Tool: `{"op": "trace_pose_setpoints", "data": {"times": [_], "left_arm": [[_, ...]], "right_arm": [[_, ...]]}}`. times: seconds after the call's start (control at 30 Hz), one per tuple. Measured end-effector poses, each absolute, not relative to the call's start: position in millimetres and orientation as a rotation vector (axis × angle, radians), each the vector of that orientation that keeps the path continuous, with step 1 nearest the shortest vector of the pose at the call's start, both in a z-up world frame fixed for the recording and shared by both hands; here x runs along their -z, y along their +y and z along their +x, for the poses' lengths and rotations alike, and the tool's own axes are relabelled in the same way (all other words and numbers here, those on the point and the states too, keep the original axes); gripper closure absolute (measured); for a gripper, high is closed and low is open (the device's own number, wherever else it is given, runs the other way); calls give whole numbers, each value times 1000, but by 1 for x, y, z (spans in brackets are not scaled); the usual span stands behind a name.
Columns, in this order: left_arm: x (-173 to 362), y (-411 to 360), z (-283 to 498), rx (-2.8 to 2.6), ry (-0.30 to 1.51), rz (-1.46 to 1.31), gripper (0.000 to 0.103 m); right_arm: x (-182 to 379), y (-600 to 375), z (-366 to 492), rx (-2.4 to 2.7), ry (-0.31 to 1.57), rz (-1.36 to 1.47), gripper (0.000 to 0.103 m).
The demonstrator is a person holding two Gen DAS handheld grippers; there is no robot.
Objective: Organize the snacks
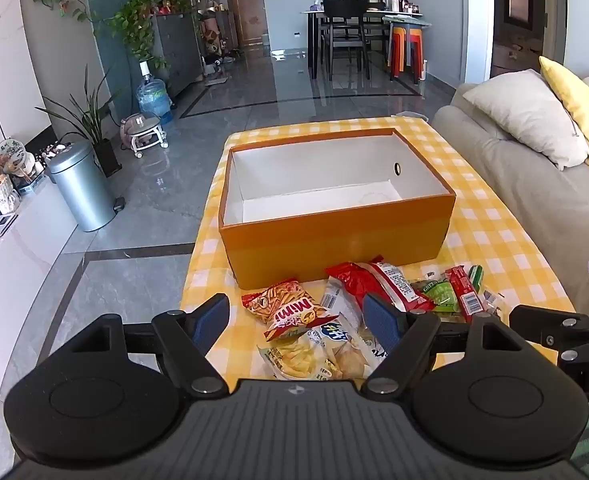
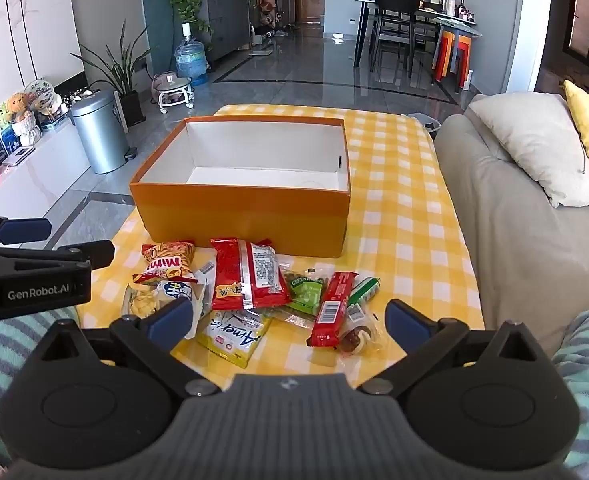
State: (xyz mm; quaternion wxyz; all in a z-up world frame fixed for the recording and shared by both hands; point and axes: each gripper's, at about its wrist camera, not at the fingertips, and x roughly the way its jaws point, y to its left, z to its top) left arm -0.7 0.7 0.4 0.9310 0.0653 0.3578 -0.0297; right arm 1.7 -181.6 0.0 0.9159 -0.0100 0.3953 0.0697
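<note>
Living room with glossy grey tile floor (image 1: pixel 214 92), dining set at the far end, beige sofa (image 2: pixel 506 216) along the right with a white cushion (image 1: pixel 530 116) and a yellow one. Low counter (image 2: pixel 398 200) under a yellow-and-white checked cloth, just beside the sofa. On it, an open orange box (image 2: pixel 246 216) with a white inside, nothing visible within. Silver pedal bin (image 1: pixel 80 188) on the floor to the left, near potted plants and a water jug.

In front of the box, on the near part of the counter, a loose heap of snacks: large red packet (image 2: pixel 246 276) in the middle, red-and-orange Mimi bag (image 2: pixel 166 264) left of it and just before the box wall, yellow packet (image 2: pixel 234 334) nearest, pale chip bag (image 1: pixel 314 348) at the left, green pouch (image 2: pixel 306 292) and slim red bar (image 2: pixel 332 308) to the right, small wrapped sweet (image 2: pixel 356 338) beside the bar.

Left hand-held gripper (image 1: pixel 294 320) spread wide above the heap's left part, gripping nothing. Right hand-held gripper (image 2: pixel 290 320) spread wider still above the heap's near side, likewise bare. Striped sleeves at the frame edges.
</note>
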Motion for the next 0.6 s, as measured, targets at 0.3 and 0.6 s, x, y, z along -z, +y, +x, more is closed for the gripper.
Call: {"op": "trace_pose_setpoints", "data": {"times": [0.3, 0.6], "left_arm": [[8, -2, 0, 57, 751, 142, 14], [6, -1, 3, 50, 768, 146, 14]], "right_arm": [[1, -180, 2, -148, 809, -24, 4], [2, -180, 2, -141, 812, -24, 4]]}}
